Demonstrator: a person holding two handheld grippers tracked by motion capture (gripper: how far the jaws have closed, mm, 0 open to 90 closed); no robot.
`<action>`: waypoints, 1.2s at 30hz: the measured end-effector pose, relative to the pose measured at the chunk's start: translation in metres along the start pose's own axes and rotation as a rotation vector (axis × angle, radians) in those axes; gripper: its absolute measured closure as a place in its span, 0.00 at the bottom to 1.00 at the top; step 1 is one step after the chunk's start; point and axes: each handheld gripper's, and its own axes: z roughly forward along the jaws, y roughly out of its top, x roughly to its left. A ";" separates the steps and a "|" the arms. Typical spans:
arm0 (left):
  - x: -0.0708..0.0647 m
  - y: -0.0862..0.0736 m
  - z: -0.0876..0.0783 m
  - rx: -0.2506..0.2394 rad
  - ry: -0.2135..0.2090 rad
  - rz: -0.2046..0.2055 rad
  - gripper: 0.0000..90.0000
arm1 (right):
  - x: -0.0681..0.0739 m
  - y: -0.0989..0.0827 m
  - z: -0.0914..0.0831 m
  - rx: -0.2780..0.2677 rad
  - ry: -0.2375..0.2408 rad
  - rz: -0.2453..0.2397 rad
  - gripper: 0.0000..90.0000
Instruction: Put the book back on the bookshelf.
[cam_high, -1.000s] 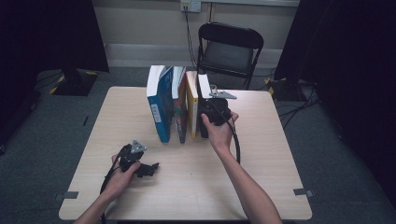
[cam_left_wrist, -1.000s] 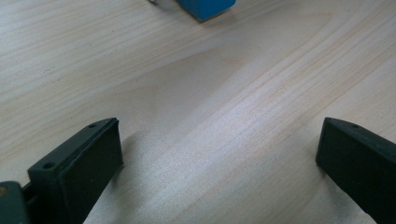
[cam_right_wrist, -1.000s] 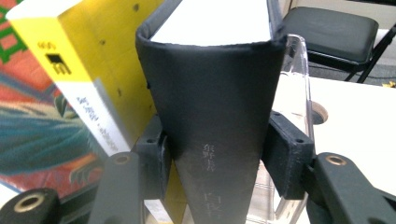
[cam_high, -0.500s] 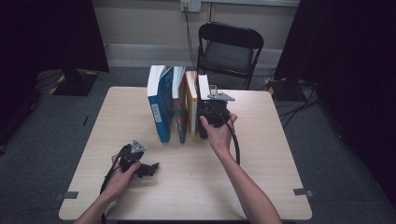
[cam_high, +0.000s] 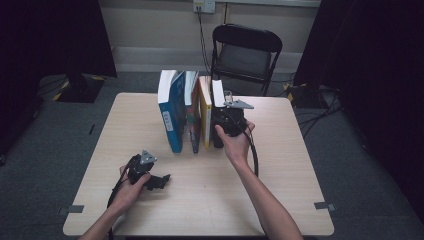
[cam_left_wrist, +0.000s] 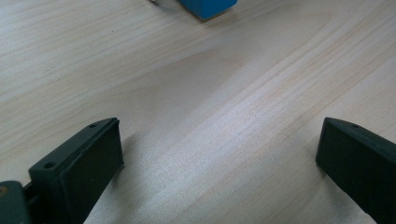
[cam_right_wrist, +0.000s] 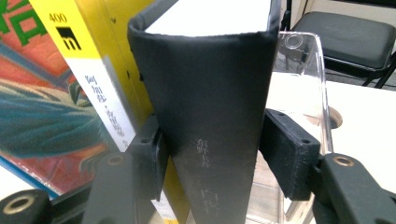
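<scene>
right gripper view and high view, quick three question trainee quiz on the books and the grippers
1. Which book stands between the jaws of the right gripper? A blue, B yellow, C black book
2. True or false: the left gripper holds a book.
3. How many books stand in the row on the table?
Key: 1 C; those jaws have just been opening. 2 false; its jaws are open over bare wood. 3 four.
</scene>
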 end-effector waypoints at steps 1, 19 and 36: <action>0.000 0.000 0.000 0.000 0.000 0.000 0.00 | 0.000 0.000 0.000 0.004 0.004 0.000 0.49; 0.000 0.000 0.000 0.000 -0.002 0.000 0.00 | -0.011 -0.029 0.001 0.049 0.062 0.037 0.54; 0.000 0.000 0.000 0.001 -0.002 0.004 0.00 | -0.012 -0.029 0.000 0.050 0.082 0.010 0.42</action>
